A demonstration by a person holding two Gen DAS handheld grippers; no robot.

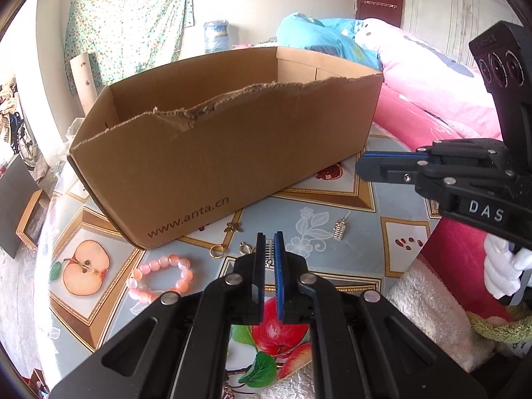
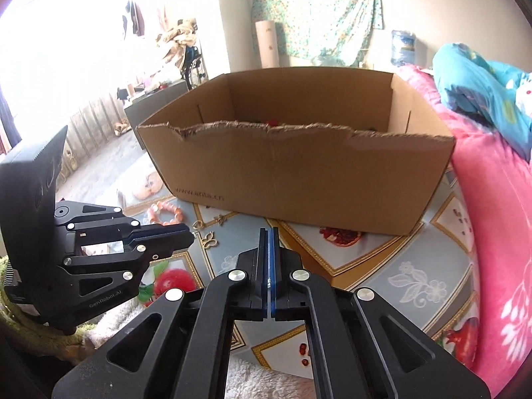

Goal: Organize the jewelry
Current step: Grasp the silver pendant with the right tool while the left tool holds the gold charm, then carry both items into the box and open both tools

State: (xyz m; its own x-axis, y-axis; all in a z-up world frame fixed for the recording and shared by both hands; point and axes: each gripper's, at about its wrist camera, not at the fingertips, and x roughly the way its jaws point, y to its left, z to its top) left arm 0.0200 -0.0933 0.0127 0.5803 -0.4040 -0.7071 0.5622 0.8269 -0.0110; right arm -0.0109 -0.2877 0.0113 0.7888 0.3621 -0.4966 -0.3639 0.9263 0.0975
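Jewelry lying loose on the fruit-print tablecloth (image 1: 332,206), waiting to go in the box.

Pink bead bracelet (image 1: 162,277), silver earring (image 1: 340,229) and gold charms (image 1: 217,251) are sitting just in front of the torn cardboard box (image 1: 216,146), probably the drop-off spot. Left gripper (image 1: 270,244) is hovering over a small silver piece, fingers slightly apart, looks like it's lining up a grab. Right gripper (image 2: 269,236) is hanging nearby, fingers pressed together on nothing.

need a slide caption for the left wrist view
Left claw poised over a small silver piece, pink bead bracelet and cardboard box nearby.
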